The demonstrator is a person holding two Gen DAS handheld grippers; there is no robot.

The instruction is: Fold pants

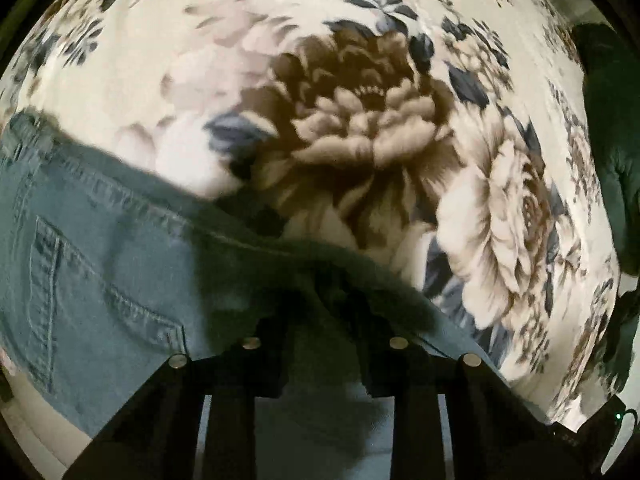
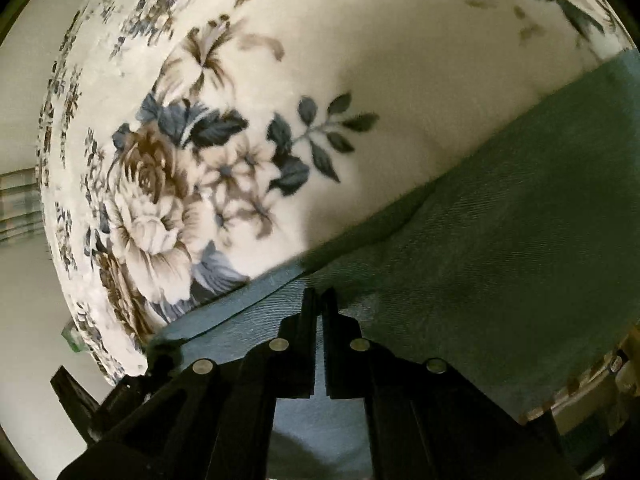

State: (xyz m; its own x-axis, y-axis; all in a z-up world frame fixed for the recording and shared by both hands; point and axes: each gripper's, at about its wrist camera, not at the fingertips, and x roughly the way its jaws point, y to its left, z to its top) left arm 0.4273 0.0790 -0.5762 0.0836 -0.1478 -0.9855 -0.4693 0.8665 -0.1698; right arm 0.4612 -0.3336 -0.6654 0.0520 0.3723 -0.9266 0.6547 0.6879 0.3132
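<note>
Light blue jeans (image 1: 100,248) lie on a floral blanket (image 1: 340,128); a back pocket and the waistband edge show at the left of the left wrist view. My left gripper (image 1: 324,312) sits at the jeans' dark bunched edge with its fingertips buried in the fabric, so I cannot tell how its jaws stand. In the right wrist view a jeans leg (image 2: 500,248) runs diagonally to the upper right. My right gripper (image 2: 320,300) is shut on the jeans' edge, fingers nearly together.
The blanket (image 2: 360,80) with brown and blue flowers covers the bed. The bed's edge (image 2: 52,208) curves at the left of the right wrist view, with floor beyond. A dark shape (image 1: 612,140) stands at the right rim of the left wrist view.
</note>
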